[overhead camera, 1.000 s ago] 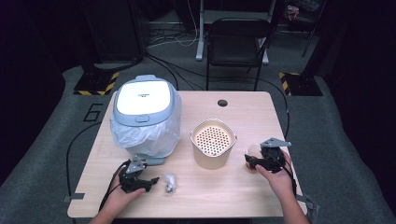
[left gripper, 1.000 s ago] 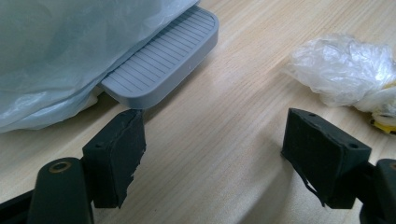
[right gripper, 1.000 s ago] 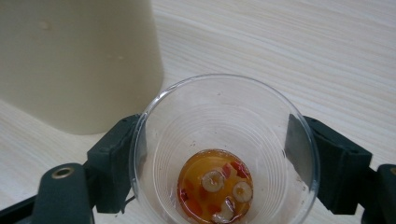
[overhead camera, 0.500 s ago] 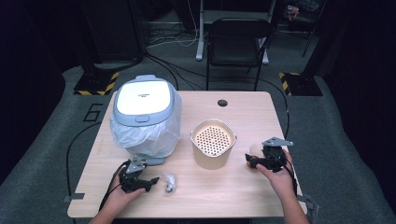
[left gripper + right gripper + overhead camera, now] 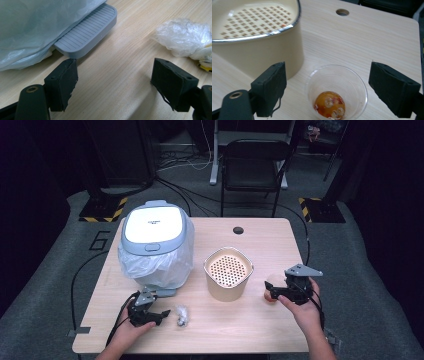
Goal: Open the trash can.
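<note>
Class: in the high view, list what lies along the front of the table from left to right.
Left tool → crumpled plastic wrapper → cream perforated pot → clear plastic cup → right tool.

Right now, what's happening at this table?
A person works two tools at a wooden table. The right hand-held gripper is open, its jaws on either side of a clear plastic cup that holds an orange-yellow blob, beside a cream perforated basket. The left hand-held gripper is also open and holds nothing, low over the table near a crumpled plastic wrapper and the grey foot of the bag-wrapped rice cooker. Nothing is gripped yet.
</note>
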`<act>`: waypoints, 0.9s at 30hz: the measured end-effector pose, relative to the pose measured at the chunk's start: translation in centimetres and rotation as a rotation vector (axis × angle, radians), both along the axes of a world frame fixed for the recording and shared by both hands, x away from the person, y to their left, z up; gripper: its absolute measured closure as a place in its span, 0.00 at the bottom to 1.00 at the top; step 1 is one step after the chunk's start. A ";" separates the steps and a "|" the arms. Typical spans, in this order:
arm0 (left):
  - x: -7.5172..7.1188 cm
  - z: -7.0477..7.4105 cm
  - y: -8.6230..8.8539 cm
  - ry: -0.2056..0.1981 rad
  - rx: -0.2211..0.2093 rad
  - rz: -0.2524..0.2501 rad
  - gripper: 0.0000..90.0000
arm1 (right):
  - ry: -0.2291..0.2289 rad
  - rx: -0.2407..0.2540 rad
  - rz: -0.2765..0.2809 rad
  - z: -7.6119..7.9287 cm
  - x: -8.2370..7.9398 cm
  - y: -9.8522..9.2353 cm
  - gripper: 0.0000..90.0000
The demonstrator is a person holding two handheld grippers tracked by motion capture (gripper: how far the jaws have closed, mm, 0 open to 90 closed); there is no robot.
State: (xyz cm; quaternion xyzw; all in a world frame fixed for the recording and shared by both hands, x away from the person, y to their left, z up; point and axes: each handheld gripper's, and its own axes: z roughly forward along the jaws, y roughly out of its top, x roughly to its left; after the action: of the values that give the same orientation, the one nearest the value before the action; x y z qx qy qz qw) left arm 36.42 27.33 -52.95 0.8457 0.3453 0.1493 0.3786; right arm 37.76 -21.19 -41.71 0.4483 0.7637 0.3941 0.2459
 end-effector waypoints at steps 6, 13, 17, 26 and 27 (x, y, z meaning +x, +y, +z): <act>0.0 0.0 0.0 0.000 0.000 0.000 0.23 | -0.013 0.011 0.094 1.3 -2.2 2.1 0.25; 0.0 0.0 0.0 -0.001 0.000 0.003 0.23 | -0.007 0.000 0.242 0.1 -4.9 6.1 0.35; 0.0 0.0 0.0 0.000 0.000 0.004 0.23 | -0.014 -0.009 0.344 -0.8 -5.8 8.6 0.40; -0.1 -0.1 0.0 -0.006 -0.006 0.020 0.24 | 0.039 0.002 0.461 -2.9 -5.6 13.5 0.42; 0.0 0.0 0.1 -0.017 0.005 0.011 0.26 | 0.042 0.003 0.464 -3.1 -5.5 14.0 0.42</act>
State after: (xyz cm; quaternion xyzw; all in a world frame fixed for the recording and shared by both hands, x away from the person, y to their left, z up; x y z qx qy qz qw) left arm 36.44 27.40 -52.94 0.8435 0.3462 0.1594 0.3785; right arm 32.25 -7.18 -44.85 0.2693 0.8506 0.4317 0.1323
